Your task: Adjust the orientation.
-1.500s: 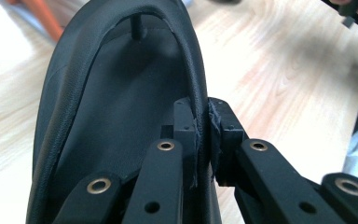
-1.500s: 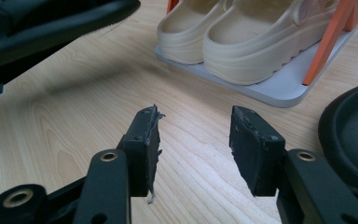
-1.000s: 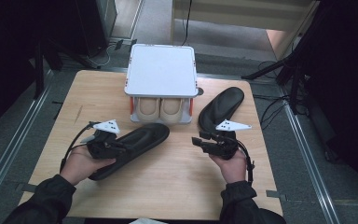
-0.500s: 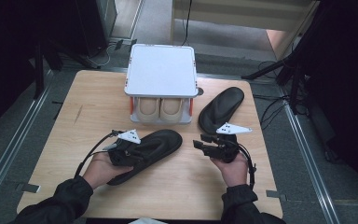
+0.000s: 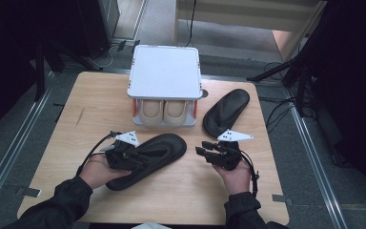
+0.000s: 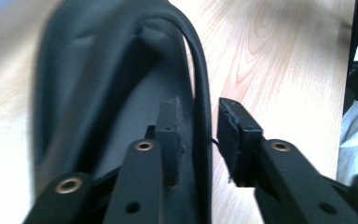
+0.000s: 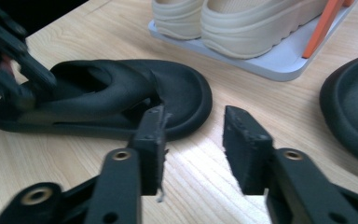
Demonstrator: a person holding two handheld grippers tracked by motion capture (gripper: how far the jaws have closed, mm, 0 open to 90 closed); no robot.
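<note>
The left tongs [image 5: 140,153] are straddling the side rim of a black sandal [image 5: 159,151] lying on the tabletop [image 5: 90,105] just in front of the white shoe rack [image 5: 166,72]; their jaws have just been opening, pads now off the rim. The right tongs [image 5: 206,149], right of that sandal, are standing apart around nothing, having just been closing. A second black sandal [image 5: 226,112] is lying beside the rack's right side.

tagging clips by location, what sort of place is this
Probably a lab or workshop recording station, not a home: a bare wooden table stands on grey floor between metal rails, with loose cables and dark equipment stands around it, and a small white shoe rack as a prop.
</note>
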